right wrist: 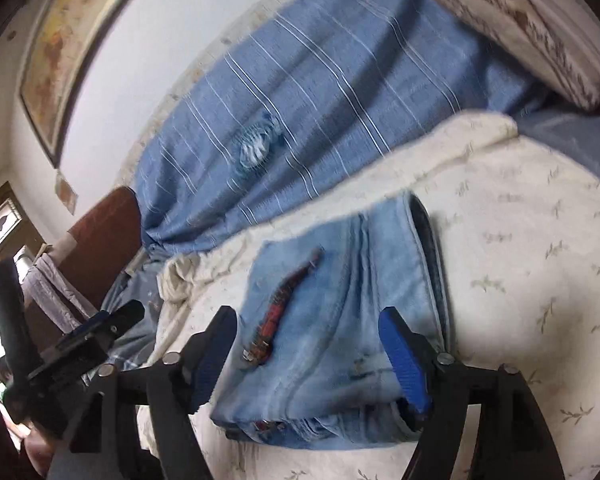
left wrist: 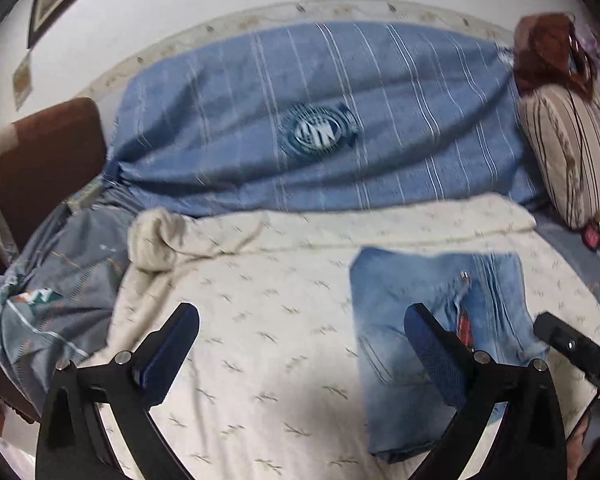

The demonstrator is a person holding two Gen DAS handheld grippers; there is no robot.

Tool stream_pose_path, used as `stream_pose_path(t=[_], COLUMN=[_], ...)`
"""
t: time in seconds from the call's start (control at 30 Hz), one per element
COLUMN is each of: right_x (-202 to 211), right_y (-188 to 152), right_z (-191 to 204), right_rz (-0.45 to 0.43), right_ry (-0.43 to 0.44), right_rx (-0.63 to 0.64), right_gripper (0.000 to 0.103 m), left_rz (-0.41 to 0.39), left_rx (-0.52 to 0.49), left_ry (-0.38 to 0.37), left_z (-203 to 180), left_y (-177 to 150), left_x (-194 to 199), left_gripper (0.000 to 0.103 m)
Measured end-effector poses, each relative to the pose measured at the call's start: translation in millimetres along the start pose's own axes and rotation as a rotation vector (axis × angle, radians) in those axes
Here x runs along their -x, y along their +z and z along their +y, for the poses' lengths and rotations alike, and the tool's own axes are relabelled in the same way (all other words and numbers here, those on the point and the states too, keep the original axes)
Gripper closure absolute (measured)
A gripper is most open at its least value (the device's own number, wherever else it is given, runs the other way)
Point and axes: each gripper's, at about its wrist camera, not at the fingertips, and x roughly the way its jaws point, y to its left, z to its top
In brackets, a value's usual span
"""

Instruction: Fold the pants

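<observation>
Light blue jeans (left wrist: 428, 332) lie folded into a compact rectangle on the cream sheet (left wrist: 260, 320), with a red zipper strip showing on top. My left gripper (left wrist: 300, 356) is open and empty above the sheet, its right finger over the jeans' left part. In the right wrist view the jeans (right wrist: 340, 320) lie straight ahead and my right gripper (right wrist: 308, 348) is open, its fingers spread above the folded bundle, holding nothing. The right gripper's body (left wrist: 576, 352) shows at the right edge of the left wrist view.
A blue striped blanket (left wrist: 320, 120) is bunched at the back of the bed. A striped pillow (left wrist: 572, 152) lies at the right, a brown headboard (left wrist: 40, 160) and grey bedding (left wrist: 52, 300) at the left. A framed picture (right wrist: 60, 52) hangs on the wall.
</observation>
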Motion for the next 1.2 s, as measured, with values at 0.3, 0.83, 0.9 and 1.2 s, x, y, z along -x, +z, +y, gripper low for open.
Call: stream_pose_path(t=[0.3, 0.83, 0.9, 1.2], right_x=[5, 11, 12, 13], right_y=[-1, 3, 3, 3], right_z=[14, 3, 3, 2], right_rz=[-0.027, -0.046, -0.047, -0.050], right_ry=[-0.022, -0.024, -0.025, -0.025], right_rx=[0.077, 0.025, 0.023, 0.023], right_gripper=[0.026, 0.026, 0.026, 0.026], left_rz=[-0.059, -0.106, -0.102, -0.093], left_rx=[0.047, 0.071, 0.070, 0.067], left_ry=[0.036, 0.052, 0.052, 0.055], left_z=[26, 38, 37, 39], left_y=[12, 18, 17, 15], left_x=[23, 41, 40, 38], left_gripper=[0.000, 0.000, 0.000, 0.000])
